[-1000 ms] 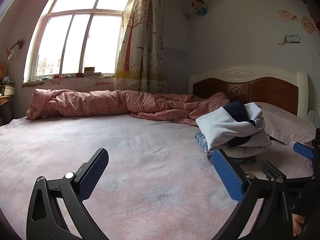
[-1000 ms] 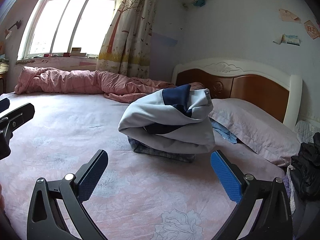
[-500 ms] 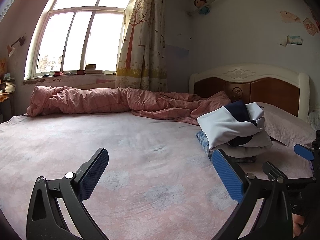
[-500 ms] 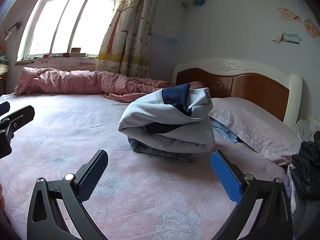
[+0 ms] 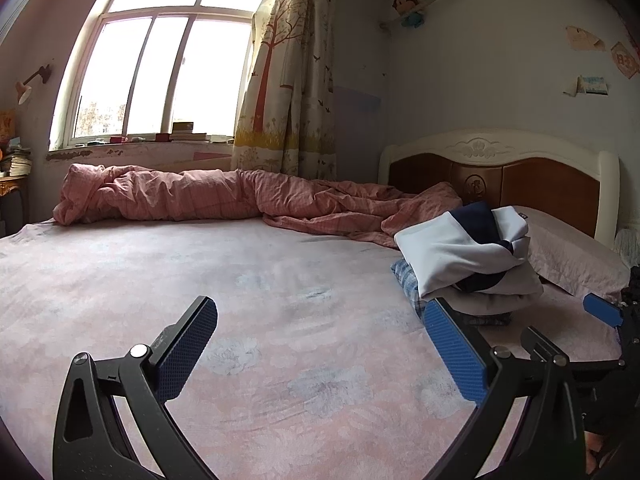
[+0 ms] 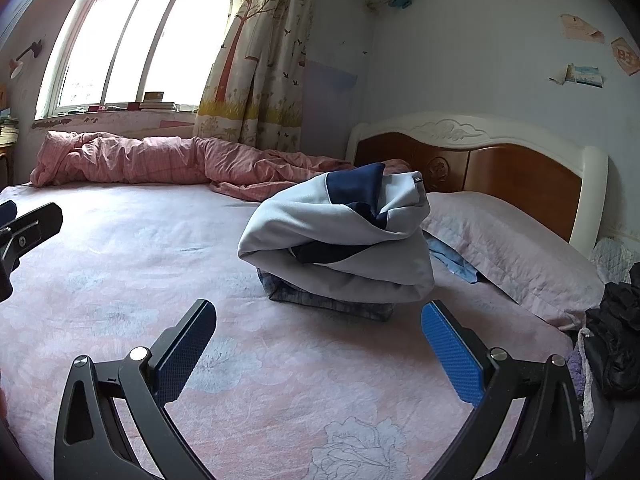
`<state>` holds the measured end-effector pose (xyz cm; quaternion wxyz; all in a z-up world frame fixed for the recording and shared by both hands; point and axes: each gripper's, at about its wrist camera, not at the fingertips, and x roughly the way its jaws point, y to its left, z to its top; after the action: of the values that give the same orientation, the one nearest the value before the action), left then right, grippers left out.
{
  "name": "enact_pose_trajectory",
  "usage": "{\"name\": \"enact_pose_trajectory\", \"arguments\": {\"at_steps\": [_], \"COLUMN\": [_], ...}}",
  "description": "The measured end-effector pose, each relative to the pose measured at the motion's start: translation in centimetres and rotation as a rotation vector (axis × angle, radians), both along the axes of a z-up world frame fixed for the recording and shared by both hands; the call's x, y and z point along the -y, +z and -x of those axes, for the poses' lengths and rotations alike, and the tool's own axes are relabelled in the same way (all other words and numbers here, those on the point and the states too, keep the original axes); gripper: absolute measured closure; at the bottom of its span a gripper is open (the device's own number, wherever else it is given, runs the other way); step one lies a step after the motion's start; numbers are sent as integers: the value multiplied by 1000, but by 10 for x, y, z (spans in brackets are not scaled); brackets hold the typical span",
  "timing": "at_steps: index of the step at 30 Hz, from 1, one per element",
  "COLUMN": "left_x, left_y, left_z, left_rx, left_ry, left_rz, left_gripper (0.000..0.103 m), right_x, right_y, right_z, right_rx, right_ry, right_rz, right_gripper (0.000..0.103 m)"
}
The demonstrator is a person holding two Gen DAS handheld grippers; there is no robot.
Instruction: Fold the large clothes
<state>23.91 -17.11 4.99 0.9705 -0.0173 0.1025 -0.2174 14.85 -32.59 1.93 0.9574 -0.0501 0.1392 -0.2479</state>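
Your left gripper (image 5: 320, 344) has its blue-padded jaws spread wide and empty above the pink floral bedsheet (image 5: 240, 280). Your right gripper (image 6: 318, 344) is likewise spread wide, holding nothing. Just beyond its fingers sits the folded grey-and-navy sweatshirt (image 6: 344, 236), resting on a folded blue plaid garment (image 6: 320, 300), near the pale pink pillow (image 6: 520, 248). A crumpled pink quilt (image 5: 200, 196) lies along the far edge under the window.

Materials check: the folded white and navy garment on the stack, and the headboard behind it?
Folded white and navy garment: looks like smooth, matte synthetic or knit fabric; soft rounded folds, no sheen. Headboard: seemingly glossy brown wood panels in a white-painted carved frame; wood or veneer cannot be told.
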Motion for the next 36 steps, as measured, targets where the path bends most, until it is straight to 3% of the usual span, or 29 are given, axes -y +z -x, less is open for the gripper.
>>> {"name": "enact_pose_trajectory", "arguments": {"at_steps": [36], "left_x": [2], "left_y": [0], "left_z": [4], "left_rx": [9], "left_ry": [-21], "left_rz": [-15], "left_gripper": [0], "right_x": [0], "right_y": [0], "right_z": [-3], "right_rx": [-3], "right_ry": [15], "right_rz": [-5], "right_gripper": [0]}}
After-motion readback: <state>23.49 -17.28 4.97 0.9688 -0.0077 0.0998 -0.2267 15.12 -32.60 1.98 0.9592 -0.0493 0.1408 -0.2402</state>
